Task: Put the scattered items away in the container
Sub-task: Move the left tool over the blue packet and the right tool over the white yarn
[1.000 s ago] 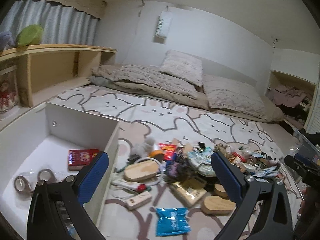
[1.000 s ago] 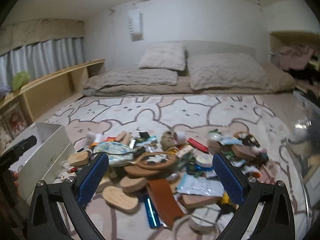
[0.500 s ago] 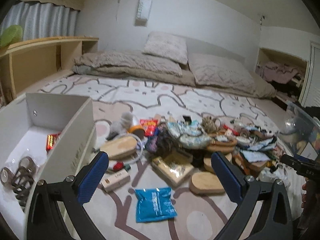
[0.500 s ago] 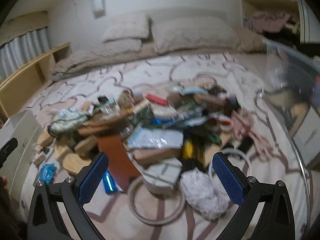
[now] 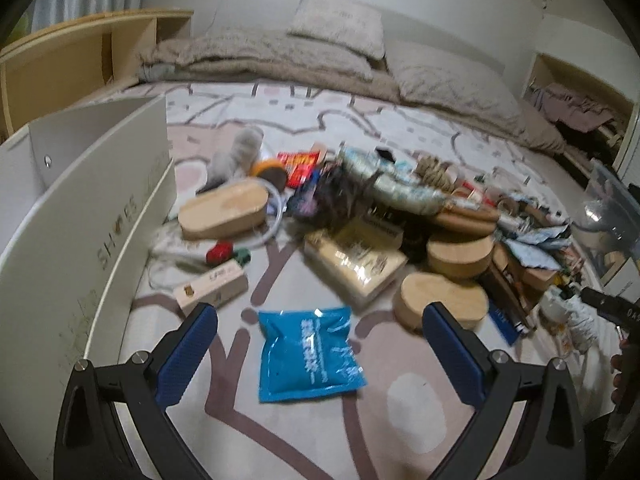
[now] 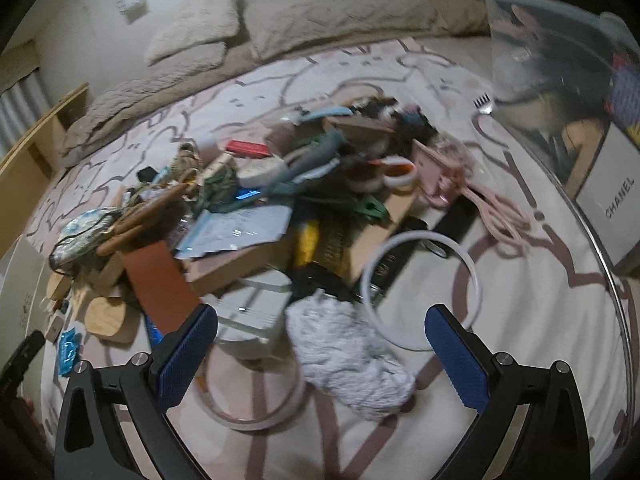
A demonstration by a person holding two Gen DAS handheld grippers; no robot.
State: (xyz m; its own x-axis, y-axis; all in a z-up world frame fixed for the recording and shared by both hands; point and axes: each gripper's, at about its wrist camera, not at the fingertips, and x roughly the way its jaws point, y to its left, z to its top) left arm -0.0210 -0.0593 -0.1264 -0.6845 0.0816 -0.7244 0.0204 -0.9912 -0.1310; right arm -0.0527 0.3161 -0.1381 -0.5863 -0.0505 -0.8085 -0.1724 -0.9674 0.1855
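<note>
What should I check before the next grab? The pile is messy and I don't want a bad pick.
1. Left tongs open and empty: ok.
2. Right tongs open and empty: ok.
3. Blue packet lies flat, apart from the pile, between the left tongs' fingers: ok.
4. White fluffy cloth between the right tongs' fingers is free of other things: not ok, it lies against the white ring and the pile.
5. White box stands close on the left: ok.
6. Room inside the box: cannot tell, its inside is out of view.
</note>
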